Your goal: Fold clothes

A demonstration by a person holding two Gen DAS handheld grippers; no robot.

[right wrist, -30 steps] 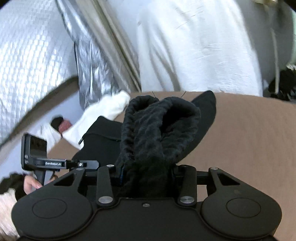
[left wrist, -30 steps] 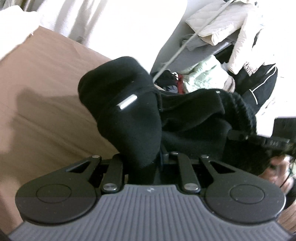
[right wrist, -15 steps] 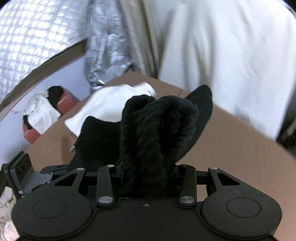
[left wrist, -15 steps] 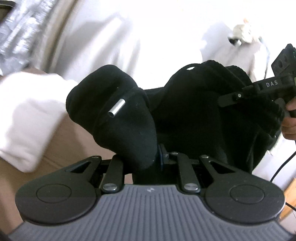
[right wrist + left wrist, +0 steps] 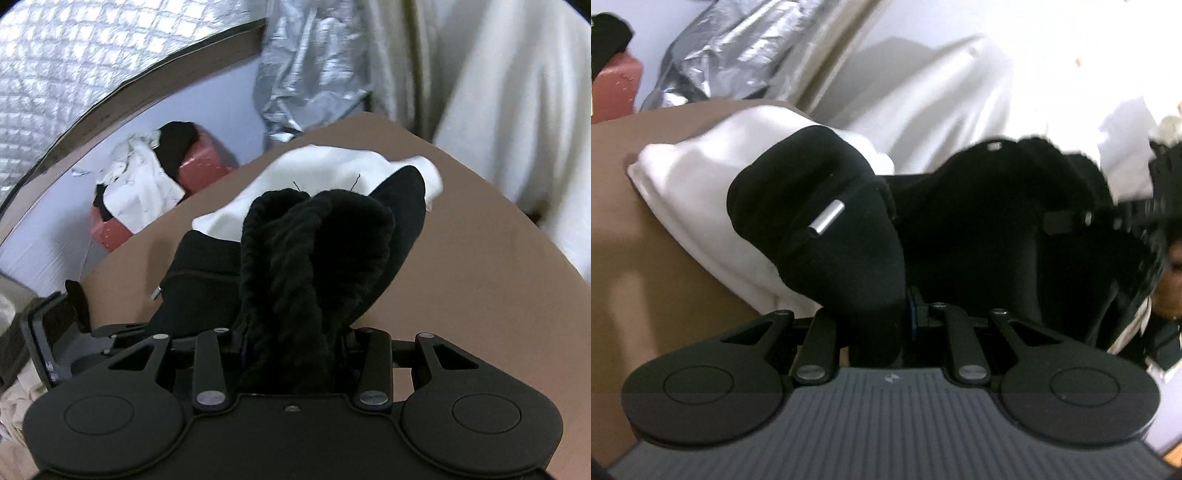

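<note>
Black tongs (image 5: 875,325), ribbed grey housing

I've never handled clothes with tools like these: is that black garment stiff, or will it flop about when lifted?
Probably floppy: the black garment bunches and droops between both grippers. It looks thick and fuzzy at the right gripper, so it likely won't slip out. Its metal cord tip may swing loose.

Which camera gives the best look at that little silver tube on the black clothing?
The left wrist view: the silver tube lies large and unobstructed on the black garment. The right wrist view shows only a small metallic glint at the cloth's left edge.
</note>
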